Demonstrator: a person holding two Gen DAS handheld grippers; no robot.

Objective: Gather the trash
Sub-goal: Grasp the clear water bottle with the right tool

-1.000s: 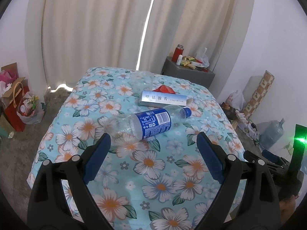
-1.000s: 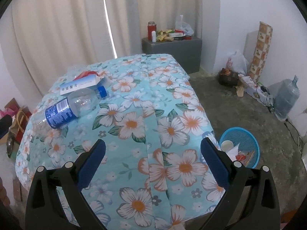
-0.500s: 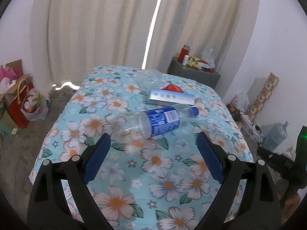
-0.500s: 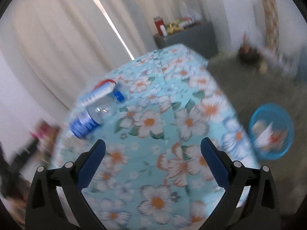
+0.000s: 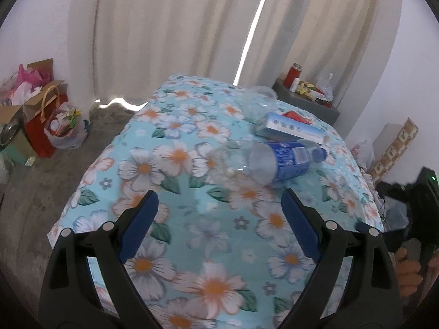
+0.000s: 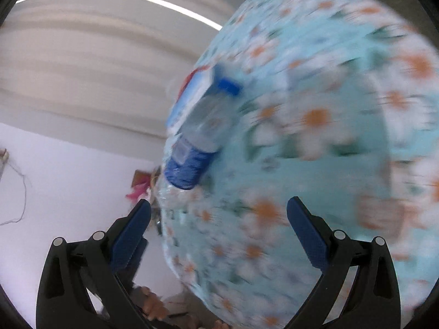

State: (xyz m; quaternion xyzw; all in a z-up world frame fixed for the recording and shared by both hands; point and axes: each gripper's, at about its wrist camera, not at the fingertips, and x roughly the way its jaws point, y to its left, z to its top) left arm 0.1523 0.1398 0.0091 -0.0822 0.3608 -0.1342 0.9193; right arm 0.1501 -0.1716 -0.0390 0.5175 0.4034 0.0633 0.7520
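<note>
Bags (image 5: 57, 120) crowd the floor at far left, off the table (image 5: 175, 181). Left gripper (image 5: 216, 219) hangs released and empty, lined up short of the bottle (image 5: 269, 161), which lies beside a box (image 5: 293, 130). Right gripper (image 6: 218, 220), rolled and blurred, is likewise spread empty, likely swinging in.

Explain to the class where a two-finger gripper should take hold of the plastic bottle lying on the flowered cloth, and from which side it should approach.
Grip the plastic bottle across its blue-labelled middle, coming down from above with the fingers either side of the barrel. It lies flat on the cloth, cap pointing right, so the round body gives two opposing sides. The white box sits close behind it, so approaching from the near side is probably safer.
</note>
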